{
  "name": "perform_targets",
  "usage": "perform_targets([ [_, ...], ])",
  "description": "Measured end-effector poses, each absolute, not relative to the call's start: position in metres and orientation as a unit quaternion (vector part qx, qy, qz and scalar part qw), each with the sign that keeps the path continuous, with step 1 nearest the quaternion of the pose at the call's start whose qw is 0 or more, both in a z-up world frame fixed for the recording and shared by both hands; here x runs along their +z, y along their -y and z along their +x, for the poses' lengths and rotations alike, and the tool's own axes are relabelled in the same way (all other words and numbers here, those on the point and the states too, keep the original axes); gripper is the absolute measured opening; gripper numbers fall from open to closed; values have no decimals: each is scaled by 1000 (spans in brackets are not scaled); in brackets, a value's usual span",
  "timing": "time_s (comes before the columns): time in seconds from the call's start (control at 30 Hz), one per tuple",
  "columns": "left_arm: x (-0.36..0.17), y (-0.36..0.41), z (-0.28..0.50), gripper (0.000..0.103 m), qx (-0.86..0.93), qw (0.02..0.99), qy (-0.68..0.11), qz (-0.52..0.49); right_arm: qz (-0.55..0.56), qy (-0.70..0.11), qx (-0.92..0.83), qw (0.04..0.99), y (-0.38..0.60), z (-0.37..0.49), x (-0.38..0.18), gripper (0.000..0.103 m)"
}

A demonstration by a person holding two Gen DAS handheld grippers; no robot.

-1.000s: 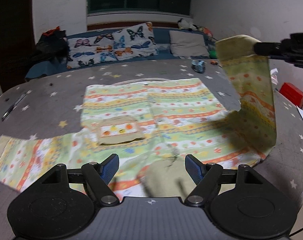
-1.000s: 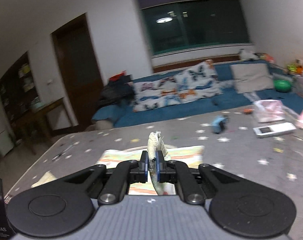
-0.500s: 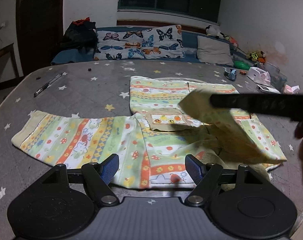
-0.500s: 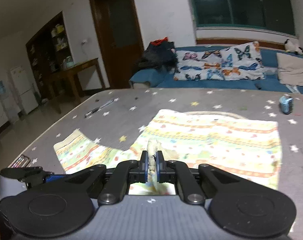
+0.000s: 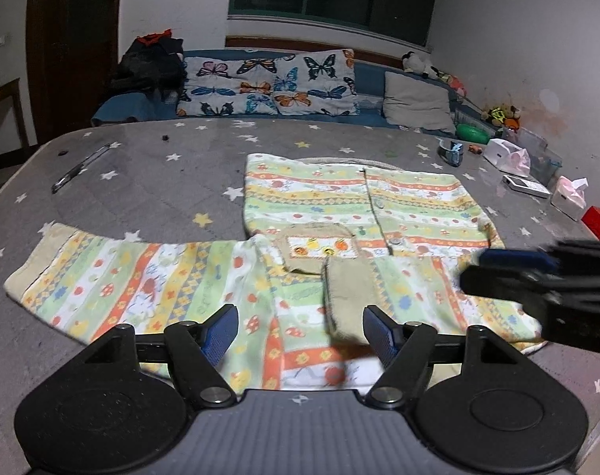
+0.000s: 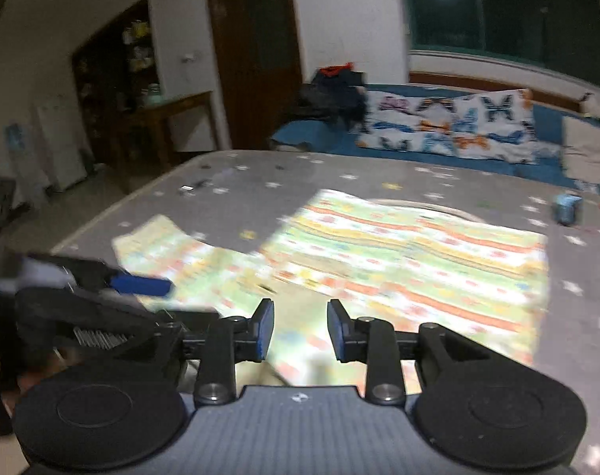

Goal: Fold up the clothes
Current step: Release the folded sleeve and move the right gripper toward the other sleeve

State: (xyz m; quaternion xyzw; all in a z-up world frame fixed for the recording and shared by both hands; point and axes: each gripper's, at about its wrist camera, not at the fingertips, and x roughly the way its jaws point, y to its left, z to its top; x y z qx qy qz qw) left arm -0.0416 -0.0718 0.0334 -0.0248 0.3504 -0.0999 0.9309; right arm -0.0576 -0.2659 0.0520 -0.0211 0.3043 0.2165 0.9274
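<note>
Patterned shirt [image 5: 363,213] lies flat on the gray star-print tabletop [image 5: 173,182], front up, striped green/orange/yellow print, button placket running down the middle. One sleeve [image 5: 114,281] stretched out flat to the left side of the left wrist view, beige cuff at its far end. The other sleeve is folded in across the lower body, its beige cuff [image 5: 345,297] lying over the shirt just below the small chest pocket [image 5: 319,243]. Left gripper [image 5: 299,334] low over the near hem of the shirt, fingers spread wide, nothing between them, blue pads visible on both. Right gripper [image 6: 300,330] also spread apart, empty, hovering above the shirt's near part; that view is motion-blurred so fabric detail is soft. Right gripper also shows in the left wrist view as a dark blurred shape [image 5: 537,281] at the right edge over the shirt's lower right corner; left gripper shows blurred at the left edge of the right wrist view [image 6: 102,301]. On the tabletop: pen [image 5: 80,168] far left, small blue toy car [image 5: 450,150] far right, white remote [image 5: 525,186], tissue packs near it. Behind: blue sofa with butterfly cushions [image 5: 268,83], gray pillow [image 5: 416,105], dark clothes pile [image 5: 149,63].
</note>
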Motion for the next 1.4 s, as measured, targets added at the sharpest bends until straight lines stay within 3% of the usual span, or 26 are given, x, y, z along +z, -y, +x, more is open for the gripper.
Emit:
perform_targets([
  [0.1, 28, 81, -31, 56, -110, 926, -360, -25, -37, -319, 170, 932, 295, -64, 41, 29],
  [0.4, 19, 103, -15, 38, -118, 921, -370, 3, -16, -364, 107, 925, 352, -65, 10, 28],
  [0.63, 25, 104, -5, 35, -119, 924, -362, 0, -6, -330, 111, 938, 355, -33, 21, 28],
  [0.83, 11, 104, 9, 27, -108, 921, -374, 14, -1, -352, 81, 932, 363, -6, 0, 27],
  [1.4, 11, 111, -16, 28, -125, 923, -363, 35, -31, -318, 207, 925, 293, -43, 29, 32],
])
